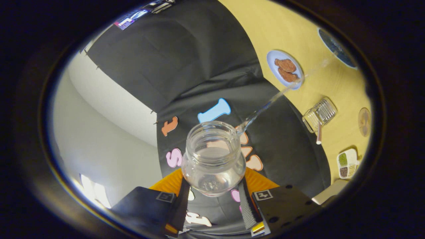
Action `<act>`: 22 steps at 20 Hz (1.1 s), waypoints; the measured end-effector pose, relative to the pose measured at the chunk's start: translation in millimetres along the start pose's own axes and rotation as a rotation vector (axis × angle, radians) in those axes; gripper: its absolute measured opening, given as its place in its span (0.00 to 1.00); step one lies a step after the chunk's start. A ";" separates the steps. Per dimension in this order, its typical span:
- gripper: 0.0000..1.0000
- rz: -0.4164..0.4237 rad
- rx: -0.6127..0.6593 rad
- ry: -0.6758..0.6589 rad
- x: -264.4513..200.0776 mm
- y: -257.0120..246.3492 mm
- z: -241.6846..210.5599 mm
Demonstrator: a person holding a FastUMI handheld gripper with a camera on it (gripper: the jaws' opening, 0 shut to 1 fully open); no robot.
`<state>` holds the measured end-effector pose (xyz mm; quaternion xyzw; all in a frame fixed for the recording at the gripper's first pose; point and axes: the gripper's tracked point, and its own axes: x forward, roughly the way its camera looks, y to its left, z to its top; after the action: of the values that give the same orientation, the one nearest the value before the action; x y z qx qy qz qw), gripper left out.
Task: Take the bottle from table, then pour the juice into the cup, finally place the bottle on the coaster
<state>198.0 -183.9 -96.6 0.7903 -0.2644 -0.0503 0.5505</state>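
Note:
My gripper (215, 187) is shut on a clear wide-mouthed bottle (212, 156), one finger pressing on each side of its base. The bottle is tipped over, with its open mouth pointing ahead of the fingers. A thin clear stream (272, 98) leaves the lip and runs across the yellow table (298, 26) toward a round dark cup with a pale blue rim (338, 48). The stream fades just before that rim. A little liquid still lies inside the bottle. A round tan coaster (364, 121) lies on the table, well to the side of the cup.
A pale blue plate with brown food (285, 69) sits beside the stream's path. A ribbed clear glass container (319, 114) with a striped straw stands between the plate and the coaster. A white compartment tray of grains (347, 162) lies further along, and the black booth wall is beyond the bottle.

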 end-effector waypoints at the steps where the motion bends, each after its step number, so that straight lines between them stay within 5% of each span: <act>1: 0.71 0.003 0.006 -0.002 0.2 0.1 0.2; 22: 0.71 0.080 0.096 -0.072 8.4 23.3 10.3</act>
<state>192.9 -202.5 -78.0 0.8021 -0.3175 -0.0438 0.5039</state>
